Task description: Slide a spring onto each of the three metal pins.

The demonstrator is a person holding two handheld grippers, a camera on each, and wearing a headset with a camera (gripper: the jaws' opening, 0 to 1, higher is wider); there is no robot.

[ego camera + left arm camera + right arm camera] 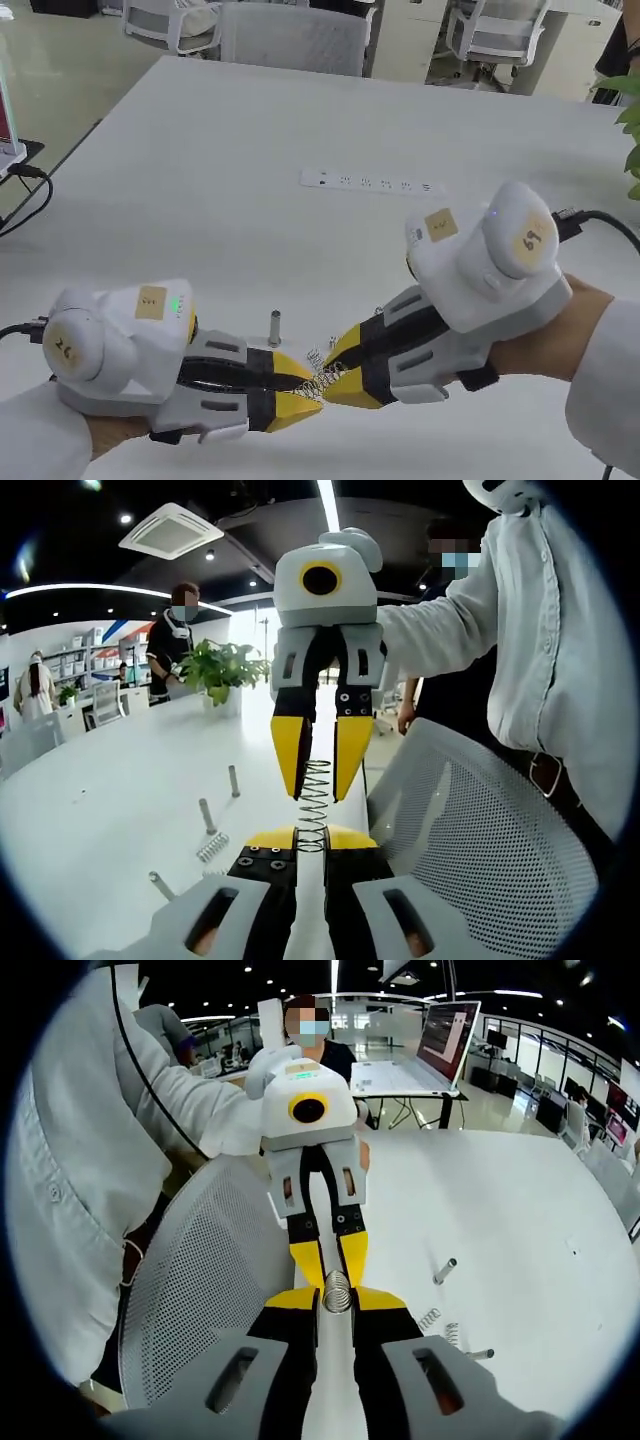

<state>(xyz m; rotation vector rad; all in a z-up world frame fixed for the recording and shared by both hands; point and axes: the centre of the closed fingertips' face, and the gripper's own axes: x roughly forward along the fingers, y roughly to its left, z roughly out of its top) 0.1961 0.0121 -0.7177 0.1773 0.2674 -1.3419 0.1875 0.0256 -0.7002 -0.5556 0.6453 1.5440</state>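
The left gripper [298,398] and right gripper [338,378] meet tip to tip just above the white table [250,150]. Each pair of fingers is closed on one end of a spring [314,800], whose long axis runs straight from fingertips to fingertips. Upright pins [207,815] stand just left of the left fingers with a loose spring [212,847] beside them. A power strip [372,183] lies well beyond, and a mesh chair [470,810] is close on the other side.

Pin [275,327] on table [300,130], behind spring [322,378]

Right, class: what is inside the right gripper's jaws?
One end of a spring, its other end in the left gripper. The coils pinched inside the right gripper are covered.
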